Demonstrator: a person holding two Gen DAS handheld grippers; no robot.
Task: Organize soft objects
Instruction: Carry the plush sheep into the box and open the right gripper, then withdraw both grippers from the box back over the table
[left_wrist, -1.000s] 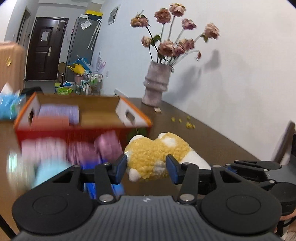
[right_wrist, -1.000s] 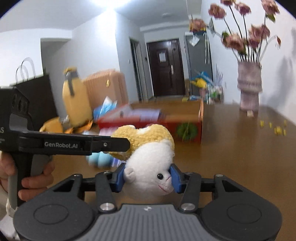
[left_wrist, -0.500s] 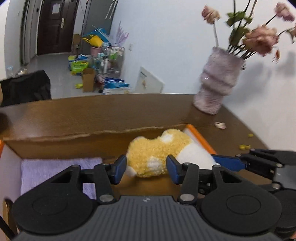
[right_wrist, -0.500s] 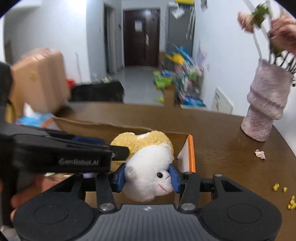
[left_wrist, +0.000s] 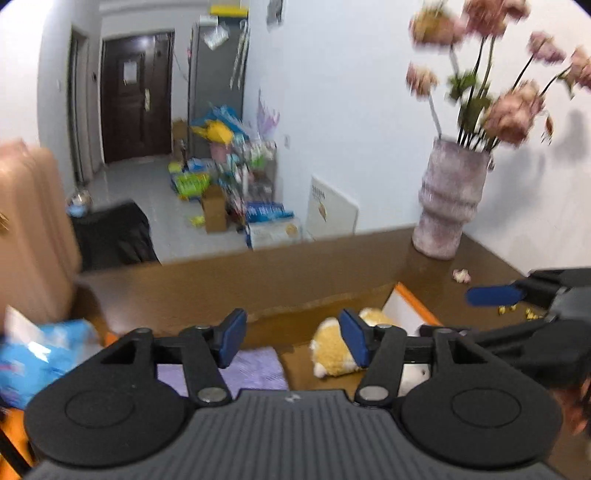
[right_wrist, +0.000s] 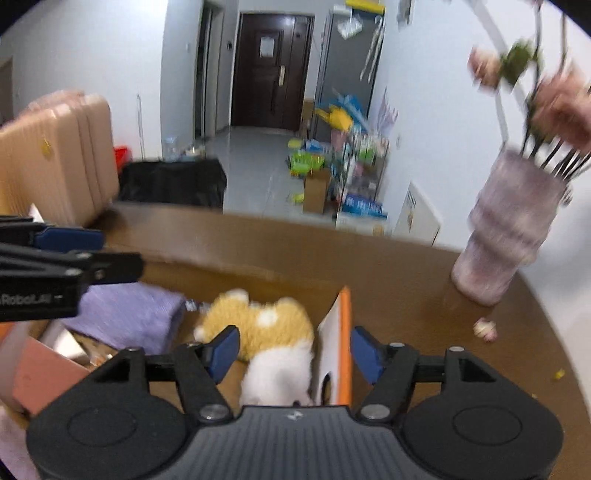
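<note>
Both grippers (left_wrist: 291, 341) (right_wrist: 293, 349) hover spread above the boxed plush toy (right_wrist: 266, 328).

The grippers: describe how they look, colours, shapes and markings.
Both the left gripper and the right gripper are matte black, with blue fingertip pads, angular finger links on silver pivot pins, two round discs, and a ribbed grey body with a small white logo. White "RobotAI" lettering partly shows on the left one's side. No cables or sleeves show.
</note>
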